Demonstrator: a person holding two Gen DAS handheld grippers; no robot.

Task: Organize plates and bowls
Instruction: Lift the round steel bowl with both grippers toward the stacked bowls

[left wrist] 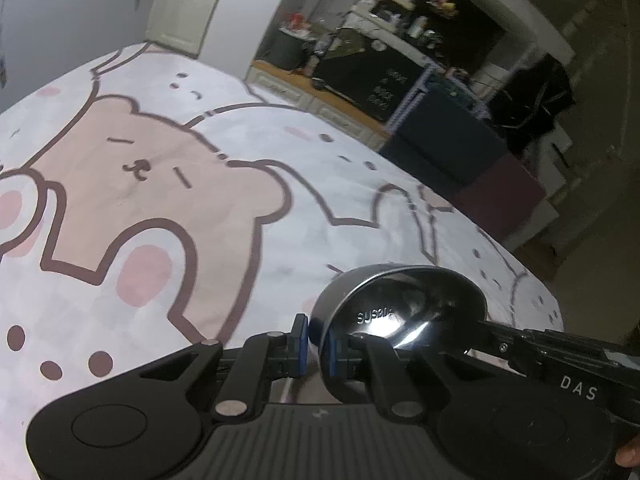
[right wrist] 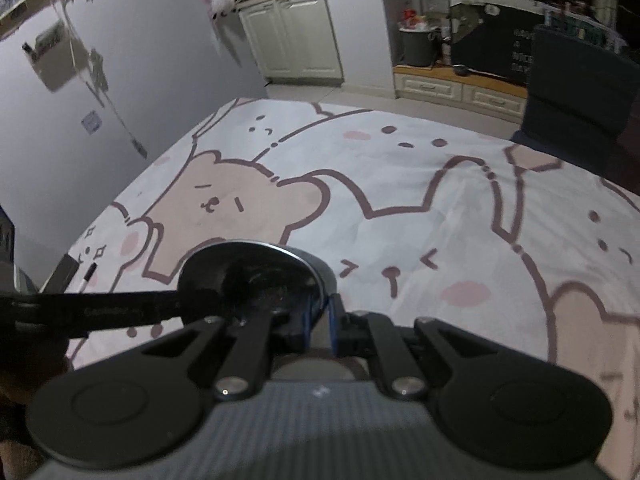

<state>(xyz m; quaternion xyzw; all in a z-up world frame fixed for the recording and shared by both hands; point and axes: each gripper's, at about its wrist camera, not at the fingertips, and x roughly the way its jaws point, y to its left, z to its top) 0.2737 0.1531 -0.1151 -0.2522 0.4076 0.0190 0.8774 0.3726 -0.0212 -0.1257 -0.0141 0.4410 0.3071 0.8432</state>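
A dim room with a table covered by a white cloth (left wrist: 328, 184) printed with pink cartoon bears. A shiny steel bowl (left wrist: 400, 316) is held above the cloth by two handheld grippers, one on each side of its rim.

In the left wrist view, the left gripper (left wrist: 316, 340) sits at the bottom centre. Its blue-padded fingers (left wrist: 303, 338) are pressed nearly together, pinching the bowl's near-left wall between them. The bowl spreads to the right of and beyond the fingers, its mirrored inside facing the camera. Further right, the right gripper (left wrist: 486, 326) reaches in as a black arm and meets the bowl's far-right rim.

In the right wrist view, the left gripper (right wrist: 180, 302) enters from the left edge onto the bowl's (right wrist: 256, 276) left rim. The bowl lies left of and beyond the right gripper's (right wrist: 320, 320) fingers (right wrist: 306, 322), which pinch its right wall. The cloth (right wrist: 440, 200) stretches away beyond the fingers.
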